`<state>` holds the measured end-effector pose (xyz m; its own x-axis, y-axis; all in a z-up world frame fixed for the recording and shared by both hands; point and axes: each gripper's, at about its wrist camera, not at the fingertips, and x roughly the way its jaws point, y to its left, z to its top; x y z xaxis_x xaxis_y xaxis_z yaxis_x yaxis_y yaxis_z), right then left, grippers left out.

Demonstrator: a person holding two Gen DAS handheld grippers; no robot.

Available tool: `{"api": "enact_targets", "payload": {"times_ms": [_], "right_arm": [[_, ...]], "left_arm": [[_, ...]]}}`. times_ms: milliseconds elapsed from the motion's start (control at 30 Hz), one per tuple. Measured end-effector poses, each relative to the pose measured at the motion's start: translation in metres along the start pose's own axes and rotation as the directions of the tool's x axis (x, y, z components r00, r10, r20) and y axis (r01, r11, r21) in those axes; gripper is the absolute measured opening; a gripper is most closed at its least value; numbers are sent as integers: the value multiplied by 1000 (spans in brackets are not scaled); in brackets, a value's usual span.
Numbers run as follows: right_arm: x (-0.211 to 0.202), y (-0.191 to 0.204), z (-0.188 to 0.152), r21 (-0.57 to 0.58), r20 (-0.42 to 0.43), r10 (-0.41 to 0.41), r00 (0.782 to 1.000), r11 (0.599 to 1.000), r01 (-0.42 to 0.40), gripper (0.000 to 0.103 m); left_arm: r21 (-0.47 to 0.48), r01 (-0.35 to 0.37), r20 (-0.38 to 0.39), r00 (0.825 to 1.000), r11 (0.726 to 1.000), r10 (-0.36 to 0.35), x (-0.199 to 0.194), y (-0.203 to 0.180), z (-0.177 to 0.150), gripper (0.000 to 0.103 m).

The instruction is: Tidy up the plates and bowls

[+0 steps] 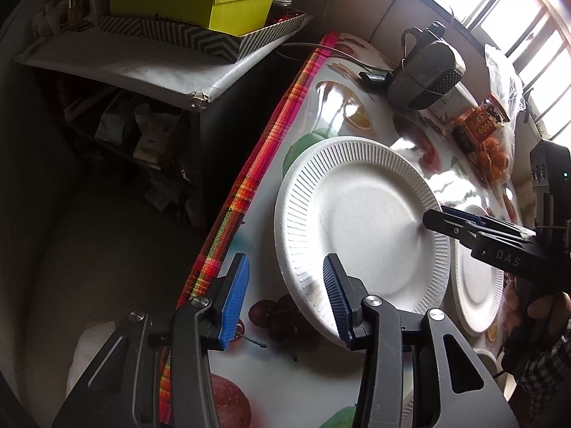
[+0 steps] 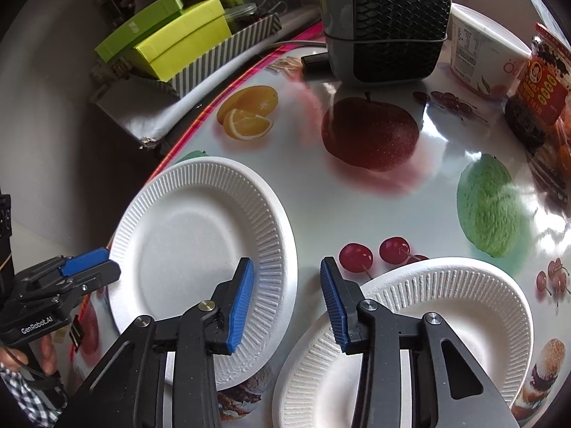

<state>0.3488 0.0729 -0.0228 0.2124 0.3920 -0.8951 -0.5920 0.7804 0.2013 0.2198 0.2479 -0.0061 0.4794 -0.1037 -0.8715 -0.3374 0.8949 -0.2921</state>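
- Looking down through both wrist cameras, I have two white foam plates on the fruit-print table, side by side and both empty.
- The left plate sits near the table's left edge; the right plate lies just beside it, nearer to me.
- My left gripper is partly open, straddling the near-left rim of the left plate: one blue pad over the plate, the other off it above the table's edge. The pads aren't pressing on it.
- My right gripper is at a narrow gap, holding nothing: one pad hovers over the left plate's right rim, the other over the right plate's rim, bare table between them.
- Far side: a grey mesh-fronted appliance, and to its right a white tub; I cannot tell what's in it.
- Far right, a dark jar with a red label.
- Off the table, far left, a striped tray holds lime-green boxes.
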Motion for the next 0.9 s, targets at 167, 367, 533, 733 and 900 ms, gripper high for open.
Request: {"api": "enact_targets", "payload": {"times_ms": [167, 367, 533, 733, 900], "right_arm": [[1, 0, -1, 0, -9, 14, 1000, 1000, -14, 30], [2, 1, -1, -5, -14, 18, 1000, 1000, -18, 24], [0, 5, -1, -21, -9, 11, 1000, 1000, -11, 23], [-2, 4, -1, -16, -7, 15, 1000, 1000, -15, 23], [-3, 2, -1, 2, -9, 28, 1000, 1000, -28, 23]], "left_arm": [[4, 1, -1, 1000, 1000, -1, 1, -1, 1, 34], [10, 2, 2, 1000, 1000, -2, 1, -4, 2, 28], [12, 4, -1, 1000, 1000, -4, 1, -5, 2, 24], [13, 8, 0, 1000, 1000, -8, -1, -7, 2, 24], [6, 12, 6, 1000, 1000, -12, -5, -7, 2, 24]]}}
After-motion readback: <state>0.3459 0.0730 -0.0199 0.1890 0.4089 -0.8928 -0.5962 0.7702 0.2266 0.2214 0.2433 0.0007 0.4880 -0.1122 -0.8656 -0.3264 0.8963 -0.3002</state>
